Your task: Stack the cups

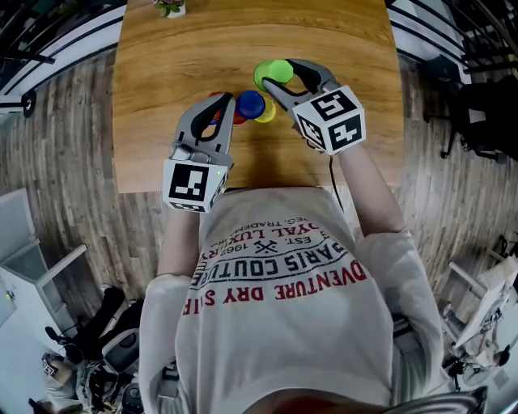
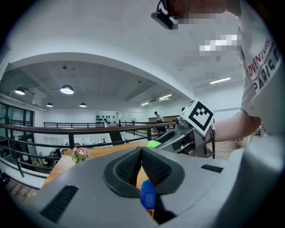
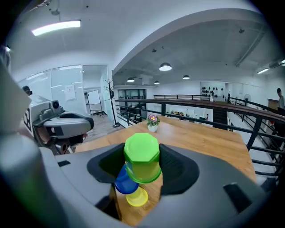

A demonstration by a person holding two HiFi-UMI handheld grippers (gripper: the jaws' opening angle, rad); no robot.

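An upside-down green cup (image 1: pixel 273 72) hangs above the wooden table (image 1: pixel 348 40), with my right gripper (image 1: pixel 283 78) shut on it. In the right gripper view its pads (image 3: pixel 176 167) press the green cup (image 3: pixel 141 161) from both sides. Below it on the table are a blue cup (image 1: pixel 250 103) and a yellow cup (image 1: pixel 267 113), seen again as the blue cup (image 3: pixel 124 182) and the yellow cup (image 3: pixel 137 197). A red cup (image 1: pixel 237 117) is partly hidden behind my left gripper (image 1: pixel 224 103). The left gripper (image 2: pixel 140 151) is shut with nothing in it, just left of the blue cup (image 2: pixel 148 198).
A small pot of flowers (image 1: pixel 170 6) stands at the table's far left edge. The table's near edge (image 1: pixel 259 184) runs right in front of the person's body. Wooden floor and black railings surround the table.
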